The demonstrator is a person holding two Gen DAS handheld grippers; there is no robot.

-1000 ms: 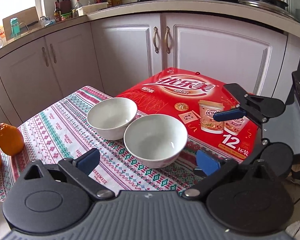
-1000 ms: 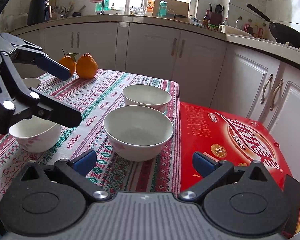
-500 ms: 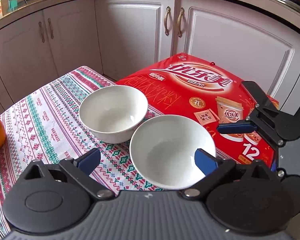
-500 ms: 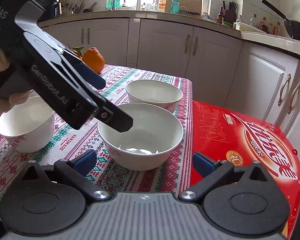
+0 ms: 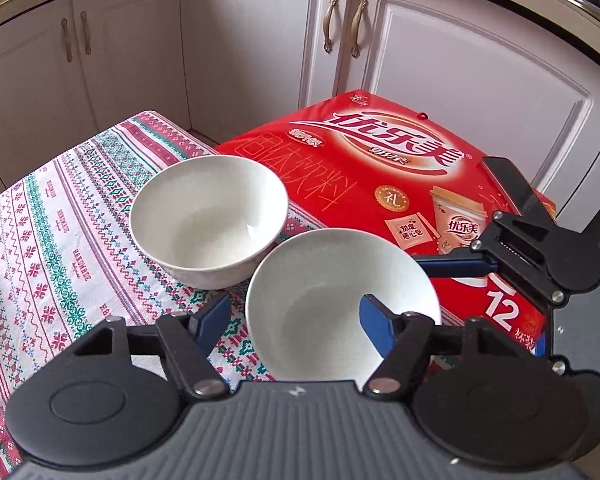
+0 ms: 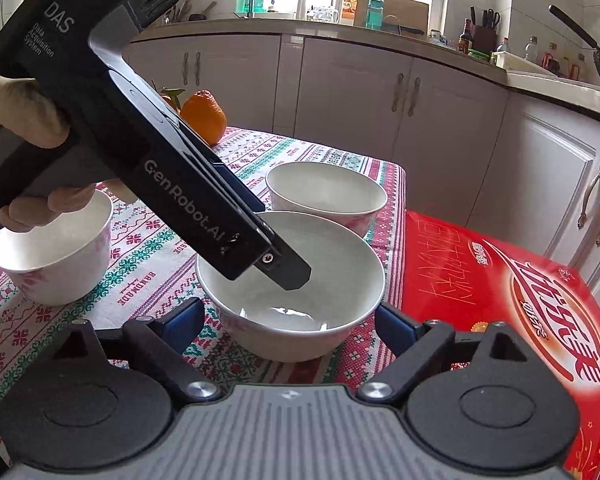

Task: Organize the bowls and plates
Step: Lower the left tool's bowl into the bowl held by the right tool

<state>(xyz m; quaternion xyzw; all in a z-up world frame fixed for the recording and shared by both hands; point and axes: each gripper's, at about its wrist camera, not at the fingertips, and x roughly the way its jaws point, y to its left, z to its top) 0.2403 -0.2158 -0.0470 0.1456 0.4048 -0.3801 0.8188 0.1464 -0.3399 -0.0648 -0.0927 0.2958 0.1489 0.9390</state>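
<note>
Three white bowls stand on the patterned tablecloth. The near bowl [image 5: 332, 300] [image 6: 296, 284] sits by the cloth's edge, the far bowl [image 5: 208, 220] [image 6: 326, 196] just behind it, a third bowl [image 6: 52, 256] to the left. My left gripper [image 5: 294, 318] is open and straddles the near bowl's rim: its right finger is inside the bowl, its left finger outside. In the right wrist view it reaches down into that bowl. My right gripper [image 6: 290, 326] is open and empty, low in front of the near bowl; it shows at the right of the left wrist view [image 5: 500, 240].
A red drink carton [image 5: 400, 168] [image 6: 520, 300] lies flat right of the bowls, next to the tablecloth [image 5: 52, 240]. An orange [image 6: 204, 118] sits at the far side of the table. White kitchen cabinets [image 5: 260, 40] stand close behind.
My left gripper has moved forward and down until its fingers straddle the near bowl's rim. My right gripper has edged closer to the same bowl. The bowls have not moved.
</note>
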